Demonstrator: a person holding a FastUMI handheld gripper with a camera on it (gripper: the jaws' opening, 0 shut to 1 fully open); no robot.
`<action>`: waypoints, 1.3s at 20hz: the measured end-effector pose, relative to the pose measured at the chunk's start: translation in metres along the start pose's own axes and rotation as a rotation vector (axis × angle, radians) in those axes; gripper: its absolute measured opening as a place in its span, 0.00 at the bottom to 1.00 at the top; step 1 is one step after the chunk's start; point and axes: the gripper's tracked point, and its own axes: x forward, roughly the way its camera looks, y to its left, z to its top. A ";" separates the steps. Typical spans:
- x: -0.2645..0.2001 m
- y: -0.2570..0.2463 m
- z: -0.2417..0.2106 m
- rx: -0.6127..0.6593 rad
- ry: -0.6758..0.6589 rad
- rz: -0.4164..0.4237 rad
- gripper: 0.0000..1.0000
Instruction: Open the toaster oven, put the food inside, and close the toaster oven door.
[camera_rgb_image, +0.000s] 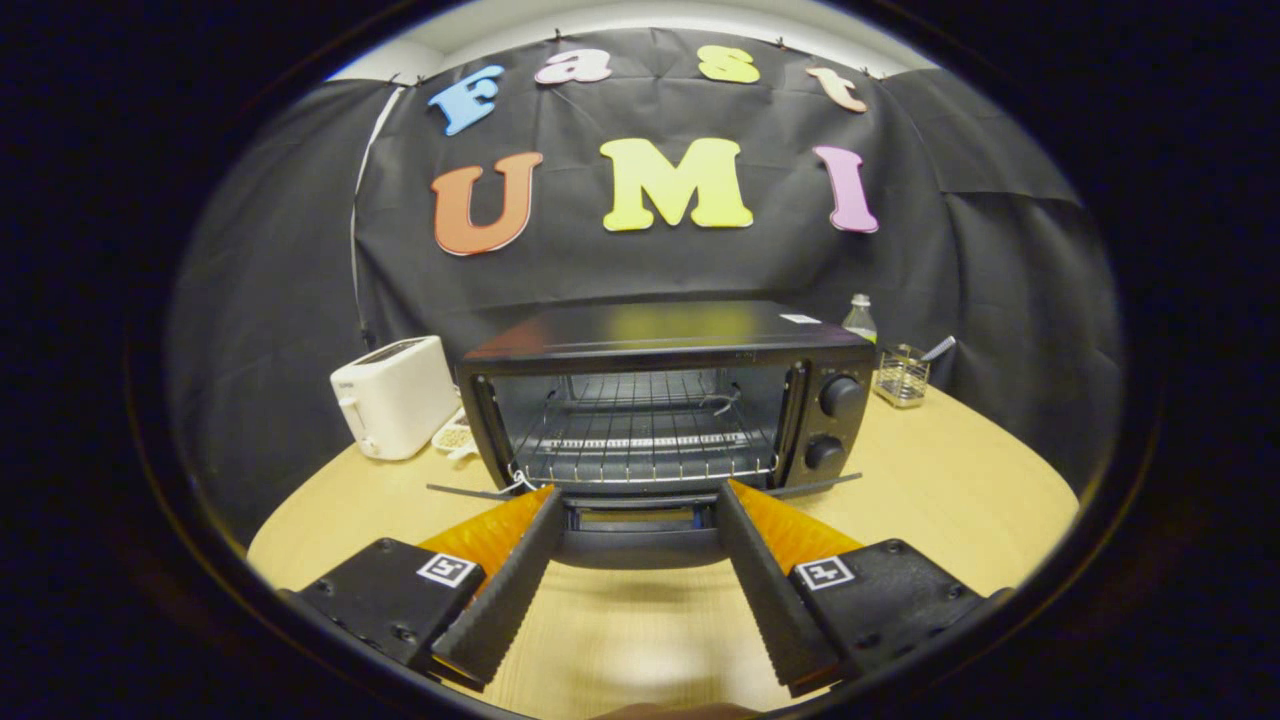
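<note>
The gripper (640, 495) is held low over the tabletop (960, 500), level and aimed straight at the toaster oven (665, 405); its jaws are released, spread wide, with nothing gripped; the two fingertips (545, 497) reach the front edge of the lowered oven door (640, 535), one on each side of the door's handle, though actual contact cannot be told. The toaster oven stands near the middle of the tabletop, black, its door folded down flat toward the gripper; inside lies one wire rack (645, 435), bare; two round knobs (840, 397) sit one above the other on its right panel. One white toaster (395, 397) stands toward the tabletop's left edge; one small wire basket (902, 377) and one bottle (859, 318) stand at the far right edge.
</note>
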 end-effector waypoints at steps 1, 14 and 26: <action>-0.002 0.001 -0.004 0.000 -0.007 0.000 1.00; -0.014 -0.005 -0.084 0.085 0.225 0.021 0.96; -0.074 0.079 -0.058 0.312 0.475 0.488 0.94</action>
